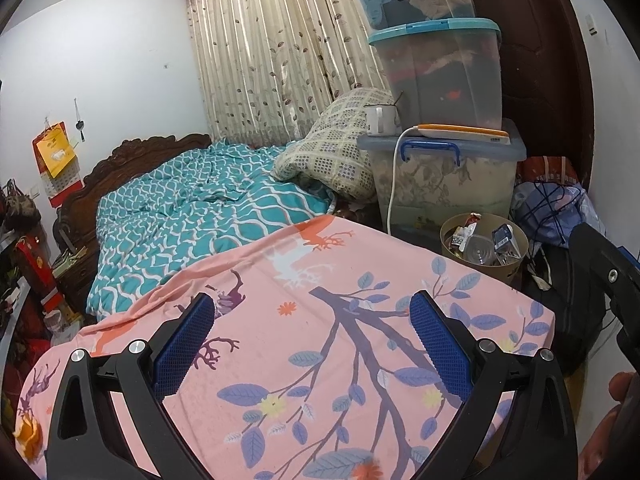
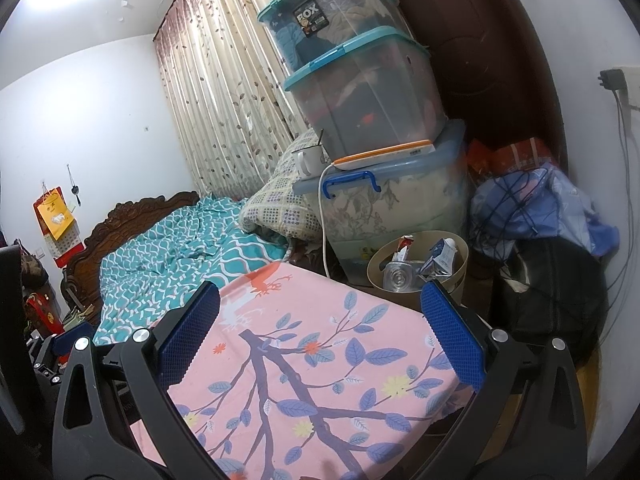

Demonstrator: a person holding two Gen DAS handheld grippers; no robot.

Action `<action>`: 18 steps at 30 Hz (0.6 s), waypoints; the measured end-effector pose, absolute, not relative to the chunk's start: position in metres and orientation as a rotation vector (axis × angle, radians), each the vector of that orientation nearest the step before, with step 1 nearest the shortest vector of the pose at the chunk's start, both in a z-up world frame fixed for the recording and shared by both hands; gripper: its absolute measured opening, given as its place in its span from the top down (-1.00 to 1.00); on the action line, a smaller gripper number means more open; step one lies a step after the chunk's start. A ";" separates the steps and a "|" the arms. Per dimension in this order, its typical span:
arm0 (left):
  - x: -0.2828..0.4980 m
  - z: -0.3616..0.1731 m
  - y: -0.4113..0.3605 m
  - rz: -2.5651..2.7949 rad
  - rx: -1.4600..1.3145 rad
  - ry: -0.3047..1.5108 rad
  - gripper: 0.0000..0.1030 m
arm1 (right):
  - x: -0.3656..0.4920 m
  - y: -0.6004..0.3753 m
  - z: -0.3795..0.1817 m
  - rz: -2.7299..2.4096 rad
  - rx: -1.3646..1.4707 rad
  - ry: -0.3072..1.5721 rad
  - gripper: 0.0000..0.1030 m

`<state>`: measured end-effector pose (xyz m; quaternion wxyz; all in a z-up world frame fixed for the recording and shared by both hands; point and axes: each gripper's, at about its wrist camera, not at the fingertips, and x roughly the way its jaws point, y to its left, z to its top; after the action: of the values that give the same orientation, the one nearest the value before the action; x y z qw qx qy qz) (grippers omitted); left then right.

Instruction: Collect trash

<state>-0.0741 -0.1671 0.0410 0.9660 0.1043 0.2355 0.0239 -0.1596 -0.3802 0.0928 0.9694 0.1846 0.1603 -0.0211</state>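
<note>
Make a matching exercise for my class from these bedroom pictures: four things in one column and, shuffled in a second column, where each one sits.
Things:
1. white mug
2. waste bin
3. orange-edged tablet
4. red calendar

Places:
A. on the floor past the foot of the pink floral sheet
B. hanging on the wall beside the headboard
C. on the blue-handled box's lid, under the stacked teal-lidded box
D. on the lid's corner nearest the checked pillow, a spoon handle sticking out

Pairs: 1-D, 2-A, 3-C, 4-B

At your one o'clock the bin holds trash behind the bed corner; stacked boxes stand behind it at twelve.
</note>
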 end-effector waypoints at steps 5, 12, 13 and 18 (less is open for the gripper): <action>-0.073 0.041 -0.166 0.041 0.215 0.480 -0.83 | -0.159 -0.380 0.093 -0.043 0.373 0.325 -0.94; -0.073 0.037 -0.165 0.028 0.230 0.497 -0.83 | -0.160 -0.379 0.092 -0.043 0.374 0.327 -0.94; -0.073 0.036 -0.164 0.026 0.231 0.500 -0.83 | -0.160 -0.378 0.092 -0.043 0.374 0.328 -0.94; -0.071 0.035 -0.162 0.020 0.233 0.512 -0.83 | -0.160 -0.379 0.093 -0.043 0.374 0.328 -0.94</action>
<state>-0.0705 -0.1618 0.0350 0.9607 0.1150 0.2525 0.0099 -0.1600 -0.3786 0.0928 0.9690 0.1851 0.1621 -0.0211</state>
